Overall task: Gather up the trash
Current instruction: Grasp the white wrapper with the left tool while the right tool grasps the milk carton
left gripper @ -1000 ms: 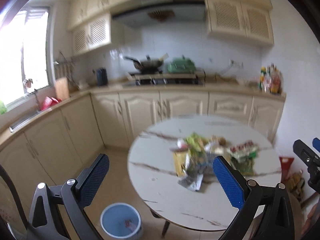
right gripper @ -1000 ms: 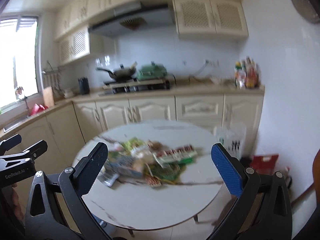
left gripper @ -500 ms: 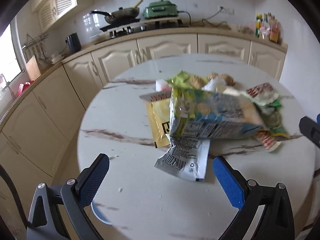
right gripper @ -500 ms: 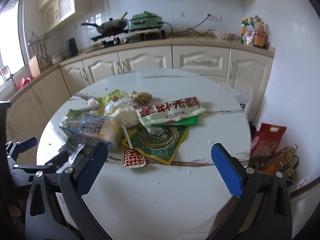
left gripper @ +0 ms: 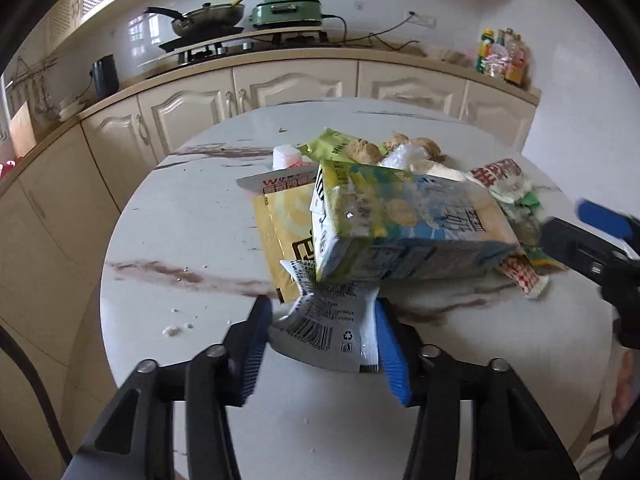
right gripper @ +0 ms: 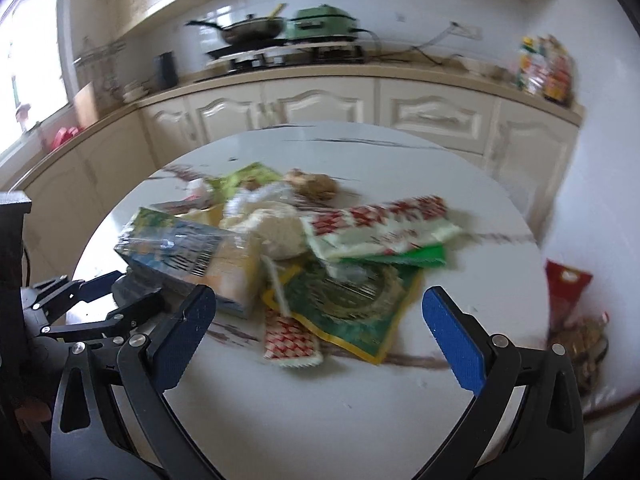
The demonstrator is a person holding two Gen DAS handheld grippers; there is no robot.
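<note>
Left wrist view, foreground: the left gripper [left gripper: 320,344] had just been closing, and its blue pads [left gripper: 387,354] stood against both side edges of a crumpled silver wrapper [left gripper: 334,322] printed with a barcode; the wrapper filled the gap between them and appeared pinched. The wrapper lay at the near edge of the trash pile on the round white marble table [left gripper: 192,208]. Just beyond it, overlapping its far end, lay a blue-and-yellow carton [left gripper: 404,228] on its side, with a yellow sachet [left gripper: 280,240] to its left. Farther back sat a green packet [left gripper: 332,146], brown lumps [left gripper: 362,151] and a small white cap [left gripper: 286,157].

Right wrist view, foreground: the right gripper [right gripper: 320,332] hovered over the table with its jaws wide apart and nothing between the pads. Beyond its fingertips lay a red-and-white sachet [right gripper: 290,340], then a green-and-gold pouch [right gripper: 356,300], then a red-and-white noodle bag [right gripper: 380,228].

Background, both views: cream cabinets [left gripper: 288,84] carried a worktop with a wok [left gripper: 208,16] and a green cooker [left gripper: 290,6].
</note>
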